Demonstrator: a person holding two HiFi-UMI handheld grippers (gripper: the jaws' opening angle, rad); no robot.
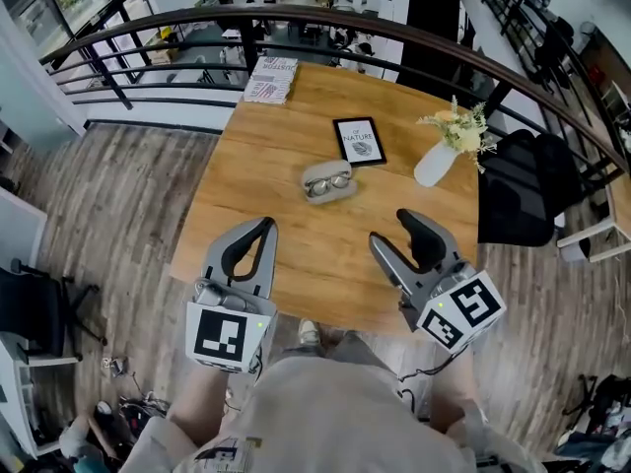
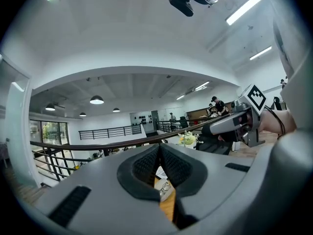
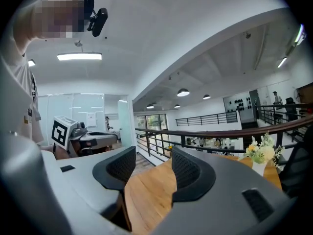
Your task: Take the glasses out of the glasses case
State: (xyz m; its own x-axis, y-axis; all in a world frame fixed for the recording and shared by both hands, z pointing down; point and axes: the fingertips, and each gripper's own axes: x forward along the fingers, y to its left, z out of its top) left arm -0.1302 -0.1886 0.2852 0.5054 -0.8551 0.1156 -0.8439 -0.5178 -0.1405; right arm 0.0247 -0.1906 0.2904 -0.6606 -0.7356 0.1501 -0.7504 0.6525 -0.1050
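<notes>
An open grey glasses case [image 1: 328,181] lies near the middle of the wooden table [image 1: 296,116], with the glasses [image 1: 328,180] resting inside it. My left gripper [image 1: 266,227] hovers over the table's near left part, short of the case, its jaws touching at the tips and holding nothing. In the left gripper view, a sliver of the case [image 2: 167,189] shows through the slit below the shut left gripper [image 2: 159,148]. My right gripper [image 1: 389,229] hangs at the near right, open and empty. The right gripper [image 3: 154,163] looks along bare tabletop in its own view.
Beyond the case stands a small black-framed card [image 1: 359,140]. A white vase of flowers [image 1: 437,161] sits at the table's right edge, and a magazine stack [image 1: 271,79] at the far left corner. A black chair [image 1: 518,190] stands right of the table; a curved railing [image 1: 296,18] runs behind.
</notes>
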